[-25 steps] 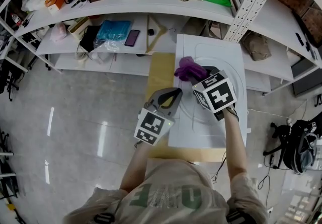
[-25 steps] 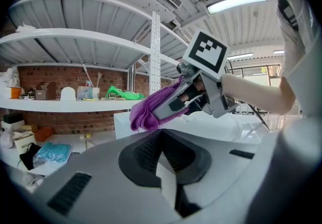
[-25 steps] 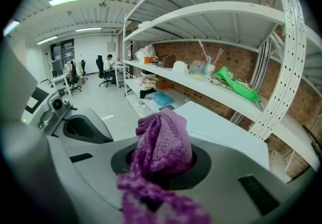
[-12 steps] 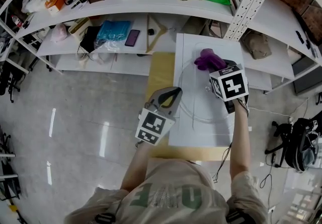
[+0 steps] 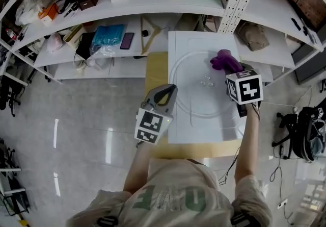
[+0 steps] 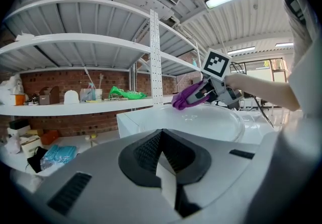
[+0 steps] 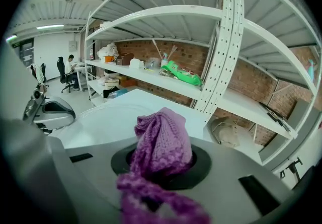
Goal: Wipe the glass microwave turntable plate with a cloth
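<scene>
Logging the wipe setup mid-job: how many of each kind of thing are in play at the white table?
Glass turntable plate: 1
Purple cloth: 1
Grippers: 2, left gripper and right gripper
Total: 4

right tool (image 7: 161,166) tips hidden, buried in cloth (image 7: 163,140)

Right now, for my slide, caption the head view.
Right gripper holds a purple cloth to the glass turntable plate; left gripper hovers shut alongside.

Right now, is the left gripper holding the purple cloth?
No, the purple cloth sits in the right gripper; the left gripper's jaws are shut, empty.
</scene>
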`<state>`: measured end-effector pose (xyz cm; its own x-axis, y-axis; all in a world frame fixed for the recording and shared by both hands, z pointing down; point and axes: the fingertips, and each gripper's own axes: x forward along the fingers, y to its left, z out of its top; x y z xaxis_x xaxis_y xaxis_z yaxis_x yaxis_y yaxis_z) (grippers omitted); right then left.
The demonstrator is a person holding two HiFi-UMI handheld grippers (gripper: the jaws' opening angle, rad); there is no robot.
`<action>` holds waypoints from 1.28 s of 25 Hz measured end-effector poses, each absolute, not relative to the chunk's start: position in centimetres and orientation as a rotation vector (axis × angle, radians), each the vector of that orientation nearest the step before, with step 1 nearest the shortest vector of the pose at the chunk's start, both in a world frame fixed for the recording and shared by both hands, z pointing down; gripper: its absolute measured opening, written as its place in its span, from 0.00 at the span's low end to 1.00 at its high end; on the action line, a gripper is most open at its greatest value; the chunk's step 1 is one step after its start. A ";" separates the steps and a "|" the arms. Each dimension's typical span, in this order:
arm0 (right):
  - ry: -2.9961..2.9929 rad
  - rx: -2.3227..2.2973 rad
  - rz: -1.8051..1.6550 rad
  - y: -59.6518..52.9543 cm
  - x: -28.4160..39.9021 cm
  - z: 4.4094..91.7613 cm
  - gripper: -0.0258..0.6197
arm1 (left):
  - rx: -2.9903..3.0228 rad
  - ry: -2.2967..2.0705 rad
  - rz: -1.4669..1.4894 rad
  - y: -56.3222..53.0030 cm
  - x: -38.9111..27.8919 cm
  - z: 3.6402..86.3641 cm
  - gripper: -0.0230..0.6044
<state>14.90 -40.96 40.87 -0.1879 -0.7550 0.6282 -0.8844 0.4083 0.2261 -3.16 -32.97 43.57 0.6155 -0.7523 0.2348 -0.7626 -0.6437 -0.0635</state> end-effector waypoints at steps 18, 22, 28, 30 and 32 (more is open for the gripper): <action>-1.978 1.502 0.307 -27.9 18.0 40.8 0.13 | 2.766 -1.343 0.358 -32.9 -3.0 43.4 0.04; -1.984 1.464 0.322 -25.2 16.8 41.1 0.13 | 2.766 -1.338 0.351 -32.7 -2.8 43.3 0.04; -2.024 1.316 0.305 -22.9 13.3 41.7 0.13 | 2.769 -1.334 0.332 -32.8 -3.0 43.3 0.04; -2.048 1.258 0.295 -22.7 11.6 41.7 0.13 | 2.768 -1.332 0.326 -32.8 -3.0 43.3 0.04; -2.067 1.191 0.279 -22.7 10.0 41.8 0.13 | 2.766 -1.333 0.313 -32.8 -2.9 43.3 0.04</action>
<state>10.03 -22.73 41.85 -0.3114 -0.6639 0.6799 -0.8204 0.5489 0.1603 -2.91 -32.80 43.33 0.6065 -0.7680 0.2059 -0.7793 -0.6255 -0.0379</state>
